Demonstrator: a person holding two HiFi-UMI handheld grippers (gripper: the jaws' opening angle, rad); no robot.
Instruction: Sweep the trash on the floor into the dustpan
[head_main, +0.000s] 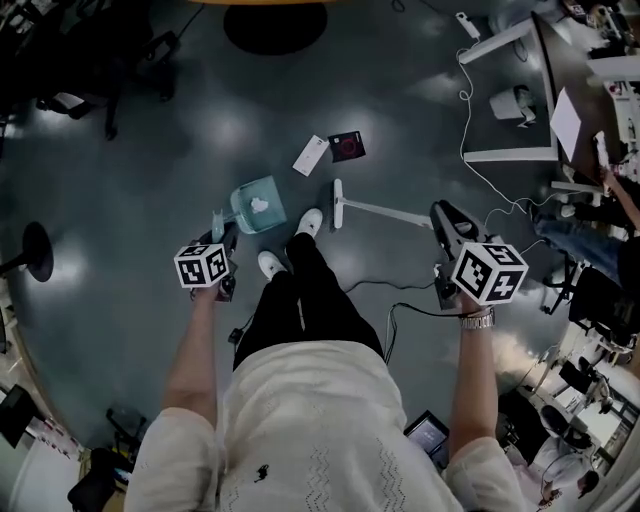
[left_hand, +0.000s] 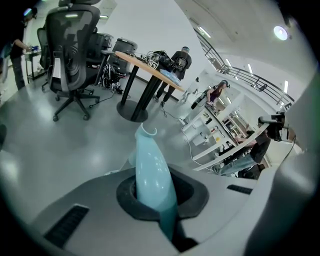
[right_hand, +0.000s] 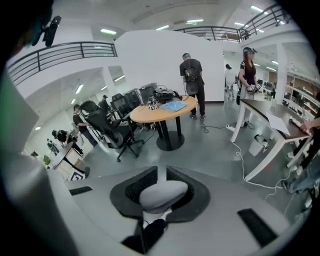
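Two grippers are each clamped on a tool: the left gripper (head_main: 224, 246) on the handle of a teal dustpan (head_main: 258, 205) just beside the person's white shoes (head_main: 310, 221), the right gripper (head_main: 446, 226) on a white broom (head_main: 372, 210), with trash, a white card (head_main: 311, 155) touching a dark packet (head_main: 347, 146), on the grey floor (head_main: 150, 150) just beyond.

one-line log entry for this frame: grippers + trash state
left gripper: shut on dustpan | right gripper: shut on broom | card, packet: outside dustpan | sweep: not done
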